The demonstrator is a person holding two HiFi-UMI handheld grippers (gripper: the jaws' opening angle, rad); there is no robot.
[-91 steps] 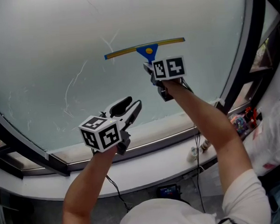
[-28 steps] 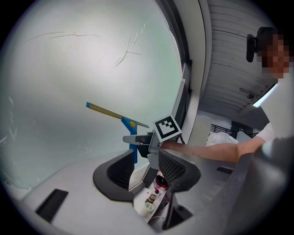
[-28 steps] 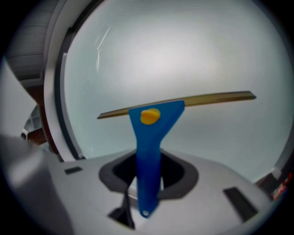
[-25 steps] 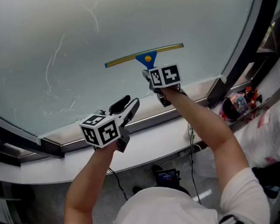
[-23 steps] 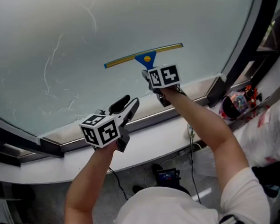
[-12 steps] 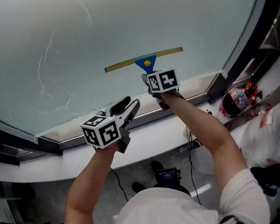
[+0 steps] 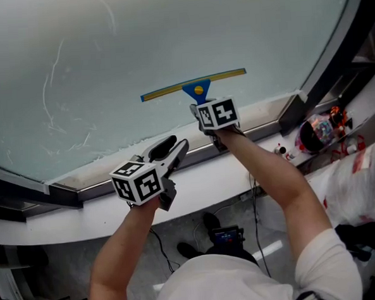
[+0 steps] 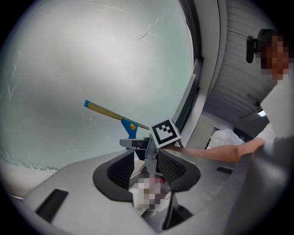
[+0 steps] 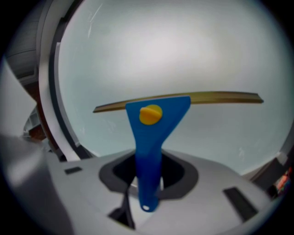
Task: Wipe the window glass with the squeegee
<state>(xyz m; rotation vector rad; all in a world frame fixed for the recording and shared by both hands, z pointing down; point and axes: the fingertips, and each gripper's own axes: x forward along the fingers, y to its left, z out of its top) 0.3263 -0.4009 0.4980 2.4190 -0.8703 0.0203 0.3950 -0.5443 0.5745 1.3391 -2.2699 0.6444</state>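
Squeegee (image 7: 195, 87) blade lies crosswise — handle pointing down.

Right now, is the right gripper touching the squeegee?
Touching. The right gripper view shows the right gripper closed on the squeegee: its blue handle stands between the two jaws, whose dark pads meet it on both sides and hold it up.

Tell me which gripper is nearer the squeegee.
Right. The right gripper is clamped on the blue handle of the squeegee, just below its blade. The left gripper is open and empty, lower left of it, apart.
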